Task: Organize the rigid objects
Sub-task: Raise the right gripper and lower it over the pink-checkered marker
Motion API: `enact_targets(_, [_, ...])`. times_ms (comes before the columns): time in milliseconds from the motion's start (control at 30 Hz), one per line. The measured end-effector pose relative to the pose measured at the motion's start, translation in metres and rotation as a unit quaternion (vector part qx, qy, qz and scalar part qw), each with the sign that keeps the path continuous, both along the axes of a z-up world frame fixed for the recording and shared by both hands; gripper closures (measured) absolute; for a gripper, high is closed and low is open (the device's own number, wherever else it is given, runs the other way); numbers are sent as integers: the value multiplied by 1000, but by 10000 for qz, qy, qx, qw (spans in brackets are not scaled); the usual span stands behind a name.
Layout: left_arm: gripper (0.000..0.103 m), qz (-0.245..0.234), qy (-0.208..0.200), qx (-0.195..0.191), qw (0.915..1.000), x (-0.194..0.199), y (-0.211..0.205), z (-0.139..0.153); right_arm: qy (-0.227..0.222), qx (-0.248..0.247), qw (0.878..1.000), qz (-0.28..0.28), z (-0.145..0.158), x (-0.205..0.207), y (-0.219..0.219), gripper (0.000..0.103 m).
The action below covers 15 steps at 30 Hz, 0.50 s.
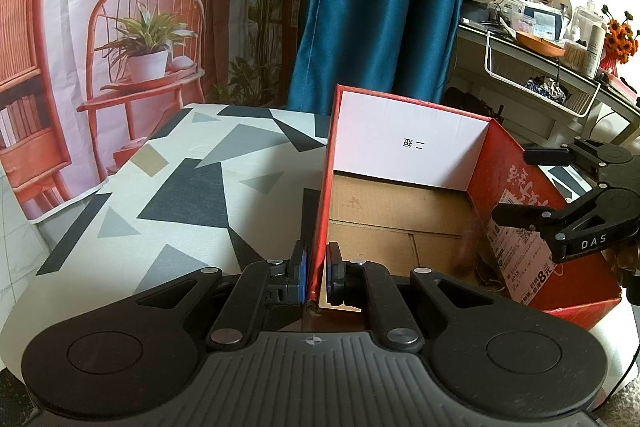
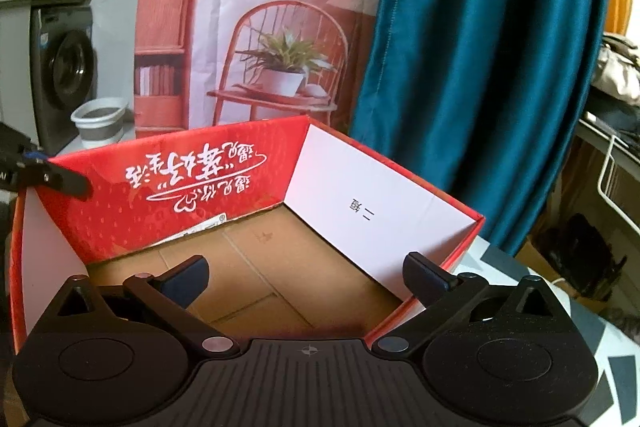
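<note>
Two grippers attend the red box (image 1: 516, 187) on the patterned table (image 1: 168, 187): left gripper (image 1: 316, 275) pinches its near-left wall, right gripper (image 2: 306, 277) hovers wide open, empty, above the bare interior.

The red cardboard box (image 2: 208, 183) is open-topped, its brown floor (image 2: 280, 267) bare; tall walls block entry from the sides. The patterned tabletop (image 1: 160, 195) beside it lies open.

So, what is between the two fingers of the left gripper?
In the left wrist view, the left gripper pinches the side wall of the red cardboard box.
</note>
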<state>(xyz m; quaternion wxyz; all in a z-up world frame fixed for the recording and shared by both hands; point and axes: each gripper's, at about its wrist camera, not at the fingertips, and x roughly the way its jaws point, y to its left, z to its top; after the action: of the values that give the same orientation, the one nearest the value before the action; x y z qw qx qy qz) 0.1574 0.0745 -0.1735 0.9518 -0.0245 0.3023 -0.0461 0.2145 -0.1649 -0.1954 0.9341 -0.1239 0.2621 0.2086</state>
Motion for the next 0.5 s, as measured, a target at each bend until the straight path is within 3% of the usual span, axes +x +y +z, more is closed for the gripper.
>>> enact_targets(100, [93, 0, -2, -29, 10000, 0, 1, 0, -76, 116, 9998, -164, 5, -4, -3, 1])
enact_targets(200, [93, 1, -4, -40, 10000, 0, 1, 0, -345, 628, 9962, -493, 15, -17, -19, 1])
enact_targets(367, [93, 6, -20, -52, 10000, -1, 1, 0, -697, 1240, 9784, -1501, 19, -39, -62, 1])
enact_targets(500, [93, 10, -21, -61, 10000, -1, 0, 1, -844, 1395, 9610, -2233, 10, -58, -96, 1])
